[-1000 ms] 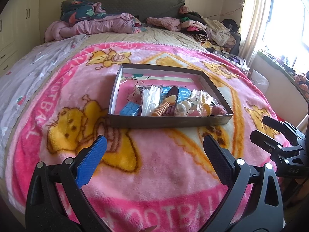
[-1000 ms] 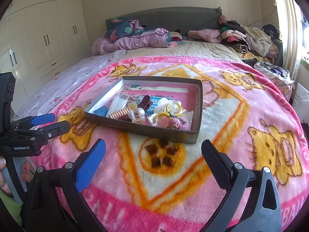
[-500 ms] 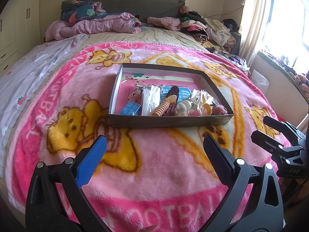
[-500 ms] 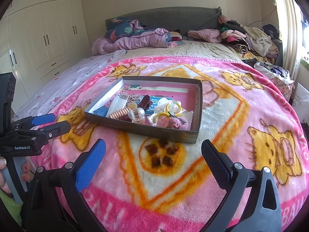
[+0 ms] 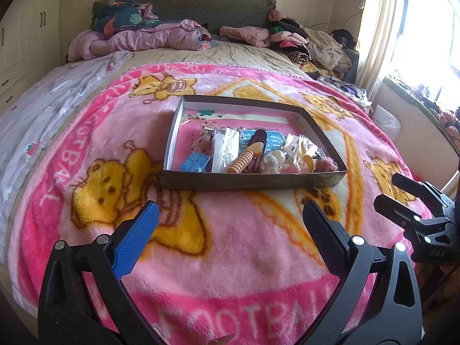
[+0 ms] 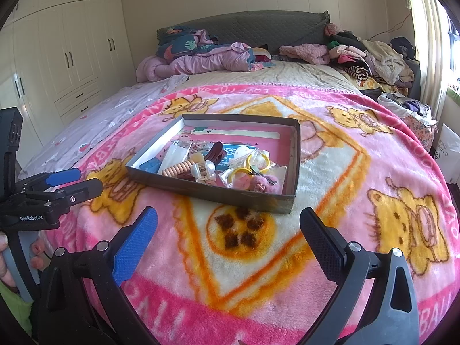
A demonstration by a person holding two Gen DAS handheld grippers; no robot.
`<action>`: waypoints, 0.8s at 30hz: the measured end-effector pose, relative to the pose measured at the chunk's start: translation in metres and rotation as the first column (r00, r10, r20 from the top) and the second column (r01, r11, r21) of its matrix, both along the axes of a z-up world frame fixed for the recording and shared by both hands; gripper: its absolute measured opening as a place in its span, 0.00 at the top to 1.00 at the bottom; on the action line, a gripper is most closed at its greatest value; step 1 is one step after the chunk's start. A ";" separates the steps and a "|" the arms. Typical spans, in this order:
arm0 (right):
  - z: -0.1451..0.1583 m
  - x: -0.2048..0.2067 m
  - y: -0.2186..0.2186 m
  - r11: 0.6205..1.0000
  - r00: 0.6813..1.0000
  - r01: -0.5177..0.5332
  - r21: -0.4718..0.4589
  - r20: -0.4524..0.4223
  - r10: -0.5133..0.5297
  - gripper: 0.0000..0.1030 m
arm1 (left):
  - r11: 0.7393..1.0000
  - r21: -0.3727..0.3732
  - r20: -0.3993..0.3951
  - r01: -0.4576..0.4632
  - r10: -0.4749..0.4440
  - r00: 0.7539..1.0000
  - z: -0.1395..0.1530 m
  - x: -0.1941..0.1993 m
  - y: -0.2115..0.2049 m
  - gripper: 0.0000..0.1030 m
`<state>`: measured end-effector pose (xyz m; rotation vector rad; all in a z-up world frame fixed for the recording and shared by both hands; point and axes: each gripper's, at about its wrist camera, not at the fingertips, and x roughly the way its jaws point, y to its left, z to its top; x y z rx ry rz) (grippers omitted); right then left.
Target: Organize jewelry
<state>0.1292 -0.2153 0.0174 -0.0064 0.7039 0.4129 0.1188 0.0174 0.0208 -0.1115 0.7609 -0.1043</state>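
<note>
Bed (image 5: 201, 54) under pink cartoon blanket (image 5: 244, 244), shallow box (image 5: 253, 181) on it.

Bright daylight from window (image 5: 428, 37) at right, glare there; sharp focus, fisheye-bent edges.

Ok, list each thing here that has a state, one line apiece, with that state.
left tool: open, empty, hovering over the blanket short of the box.
right tool: open, empty, also short of the box.
box: lidless, flat on the pink blanket, items piled toward its near side.
spiral hair tie: loose in the box, ungripped.
clear claw clip: lying in the pile, ungripped.
wardrobe doors: shut.
</note>
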 end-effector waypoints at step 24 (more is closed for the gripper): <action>-0.055 0.120 -0.162 0.914 0.917 0.378 -0.145 -0.076 -0.391 0.06 | 0.888 0.148 -0.118 -0.436 0.454 0.883 -0.061 0.077 0.142 0.11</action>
